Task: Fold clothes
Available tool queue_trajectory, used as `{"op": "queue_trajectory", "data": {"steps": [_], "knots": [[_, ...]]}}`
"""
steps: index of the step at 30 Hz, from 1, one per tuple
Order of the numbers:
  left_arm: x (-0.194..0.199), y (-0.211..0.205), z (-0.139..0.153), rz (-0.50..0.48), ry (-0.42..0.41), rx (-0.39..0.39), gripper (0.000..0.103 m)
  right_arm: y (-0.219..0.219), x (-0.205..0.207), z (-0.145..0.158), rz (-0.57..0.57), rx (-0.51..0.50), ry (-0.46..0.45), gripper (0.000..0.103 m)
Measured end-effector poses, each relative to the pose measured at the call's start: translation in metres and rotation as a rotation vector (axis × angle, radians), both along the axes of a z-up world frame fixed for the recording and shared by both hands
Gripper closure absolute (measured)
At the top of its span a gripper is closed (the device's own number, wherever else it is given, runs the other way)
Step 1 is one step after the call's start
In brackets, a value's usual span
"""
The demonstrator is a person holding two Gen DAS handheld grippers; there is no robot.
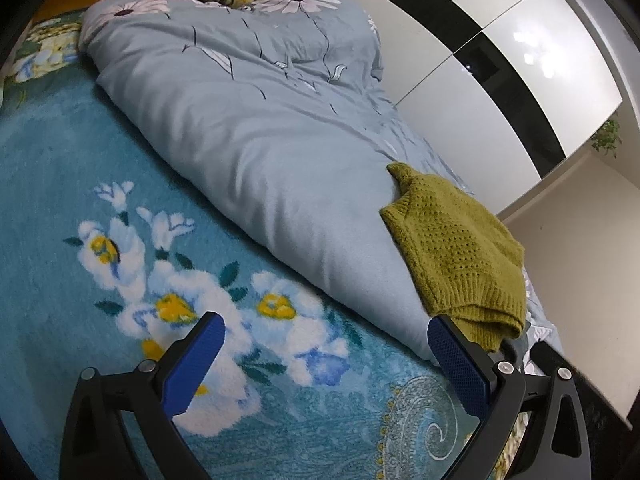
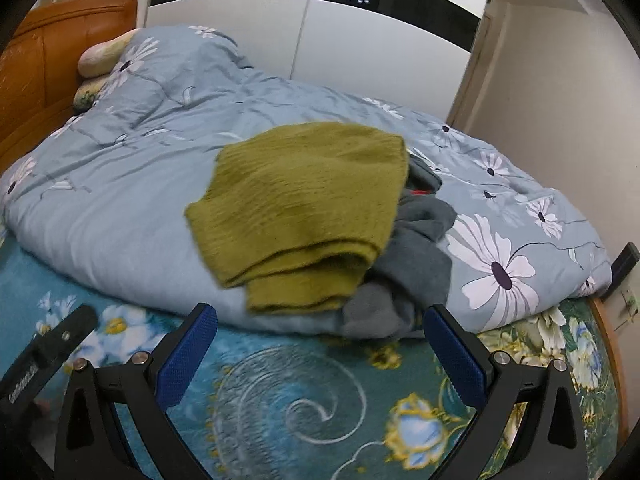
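Faint pale lettering runs along the black bar-shaped body of the other handheld device (image 2: 38, 364) at the lower left of the right wrist view, but it is too small and blurred to read. No other text, label, brand, number or sign can be read in either view.
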State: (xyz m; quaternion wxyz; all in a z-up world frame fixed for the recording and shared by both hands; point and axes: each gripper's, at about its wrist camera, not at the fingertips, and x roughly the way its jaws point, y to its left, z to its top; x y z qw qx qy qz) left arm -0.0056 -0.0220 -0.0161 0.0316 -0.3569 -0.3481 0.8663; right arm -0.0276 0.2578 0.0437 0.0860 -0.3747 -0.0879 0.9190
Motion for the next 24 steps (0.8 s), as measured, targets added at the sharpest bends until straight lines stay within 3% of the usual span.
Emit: {"op": "queue_trajectory", "data": {"steps": [5, 8, 11, 15, 21, 24], "knots": [[-0.001, -0.001, -0.002, 0.004, -0.008, 0.012, 0.0, 0.018, -0.036, -0.006, -0.042, 0.08, -0.013, 0.001], [-0.001, -0.002, -0.004, 0.004, -0.013, 0.017, 0.0, 0.022, -0.062, -0.02, -0.05, 0.171, -0.052, 0.012], [-0.002, -0.003, -0.005, 0.007, -0.015, 0.022, 0.0, 0.02, -0.074, -0.04, -0.006, 0.232, -0.134, 0.026], [-0.001, -0.005, -0.007, 0.015, -0.019, 0.041, 0.0, 0.012, -0.072, -0.056, 0.078, 0.384, -0.171, 0.026], [-0.004, 0.002, -0.004, -0.017, -0.013, 0.022, 0.0, -0.006, -0.085, -0.059, 0.145, 0.637, -0.094, 0.026], [-0.005, 0.002, -0.005, -0.014, -0.019, 0.018, 0.0, -0.027, -0.092, -0.052, 0.183, 0.697, -0.027, 0.033]]}}
